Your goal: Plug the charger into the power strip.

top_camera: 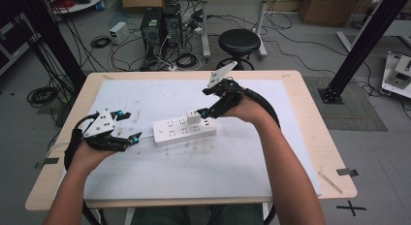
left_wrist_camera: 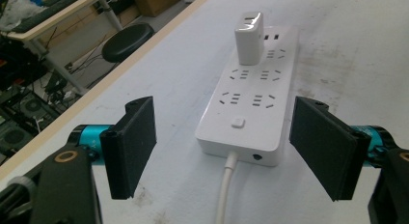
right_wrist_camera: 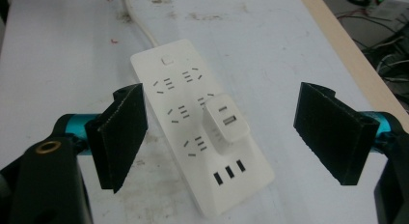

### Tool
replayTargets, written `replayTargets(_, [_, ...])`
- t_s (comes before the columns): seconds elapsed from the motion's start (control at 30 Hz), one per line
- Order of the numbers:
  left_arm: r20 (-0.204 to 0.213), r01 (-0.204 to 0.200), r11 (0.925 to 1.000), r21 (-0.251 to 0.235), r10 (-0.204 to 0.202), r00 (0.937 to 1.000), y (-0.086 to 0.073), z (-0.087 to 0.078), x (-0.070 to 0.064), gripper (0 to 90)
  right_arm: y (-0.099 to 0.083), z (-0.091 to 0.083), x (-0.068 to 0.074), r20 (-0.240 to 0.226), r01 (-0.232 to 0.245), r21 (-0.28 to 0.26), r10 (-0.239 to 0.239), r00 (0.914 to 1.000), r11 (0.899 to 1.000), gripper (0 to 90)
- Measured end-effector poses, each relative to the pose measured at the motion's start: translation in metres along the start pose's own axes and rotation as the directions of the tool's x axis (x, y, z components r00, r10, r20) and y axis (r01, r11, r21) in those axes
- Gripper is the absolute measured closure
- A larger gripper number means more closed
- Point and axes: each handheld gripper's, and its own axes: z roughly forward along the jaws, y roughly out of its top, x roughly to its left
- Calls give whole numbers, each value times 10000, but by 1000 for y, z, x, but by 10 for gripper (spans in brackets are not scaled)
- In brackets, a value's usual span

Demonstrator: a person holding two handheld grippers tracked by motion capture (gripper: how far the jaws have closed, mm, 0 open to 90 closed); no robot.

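Note:
A white power strip [top_camera: 177, 131] [left_wrist_camera: 251, 108] [right_wrist_camera: 176, 96] lies flat in the middle of the white mat [top_camera: 145, 176]. A white USB charger [top_camera: 194, 117] [left_wrist_camera: 248, 38] [right_wrist_camera: 225, 123] is plugged into it, upright, near the end away from its cable [left_wrist_camera: 225, 190]. My left gripper [top_camera: 132, 125] [left_wrist_camera: 226, 147] is open, low over the mat just short of the strip's cable end. My right gripper [top_camera: 207, 103] [right_wrist_camera: 224, 134] is open above the charger, one black pad [right_wrist_camera: 333, 132] on each side of it and well apart from it.
The mat covers most of a wooden table [top_camera: 310, 133]. A piece of tape [top_camera: 347, 172] and a thin stick [top_camera: 330, 182] lie near the table's right front corner. A black stool [top_camera: 239, 42], computers and cables stand on the floor beyond the far edge.

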Motion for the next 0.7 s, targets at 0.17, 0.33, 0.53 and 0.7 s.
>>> replayTargets(0.17, [232,340,9983,-472,-330,9992,0,0,2,244,-29,-19,7,435,-743,-586,770,9961,9955,196])
replayTargets(0.33, [370,443,9958,-807,-414,9985,3,1,3,240,-50,-33,15,648,-1135,-1113,1212,9905,9873,196])
replayTargets(0.53, [558,810,9919,-981,-757,9956,3,0,3,239,-75,-44,28,885,-1412,-1639,1572,9836,9763,196])
replayTargets(0.7, [572,832,9908,-1067,-774,9954,4,0,1,239,-86,-48,34,974,-1619,-1824,1817,9785,9698,196])
